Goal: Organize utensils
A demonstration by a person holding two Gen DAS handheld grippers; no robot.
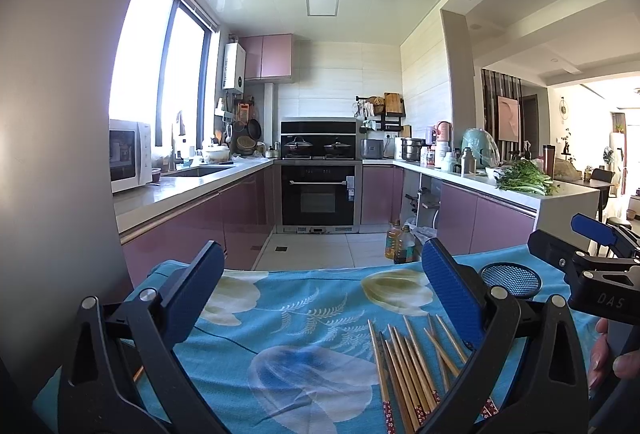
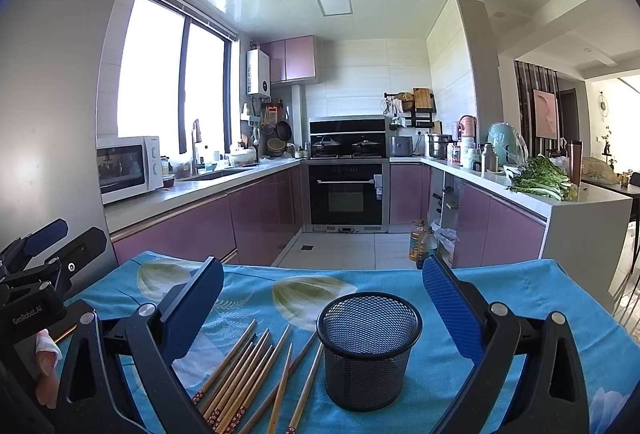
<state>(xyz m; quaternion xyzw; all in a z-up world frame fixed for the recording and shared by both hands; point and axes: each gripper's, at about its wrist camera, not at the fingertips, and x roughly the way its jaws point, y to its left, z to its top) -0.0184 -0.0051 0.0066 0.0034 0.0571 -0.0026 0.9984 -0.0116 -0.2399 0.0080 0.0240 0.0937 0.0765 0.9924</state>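
Note:
Several wooden chopsticks [image 2: 248, 374] with red patterned ends lie loose on the blue floral tablecloth [image 2: 500, 282]. They also show in the left wrist view [image 1: 408, 362]. A black mesh cup [image 2: 369, 348] stands upright and empty just right of them; its rim shows in the left wrist view [image 1: 511, 280]. My right gripper [image 2: 322, 302] is open and empty, held above the cup and chopsticks. My left gripper [image 1: 320, 286] is open and empty, to the left of the chopsticks. Each gripper shows at the edge of the other's view.
The table's far edge faces a kitchen floor with oil bottles [image 2: 420, 240]. Purple cabinets, an oven [image 2: 346, 193], a microwave [image 2: 128, 167] and a counter with greens [image 2: 540, 179] stand beyond. A grey fridge wall [image 2: 52, 93] is close on the left.

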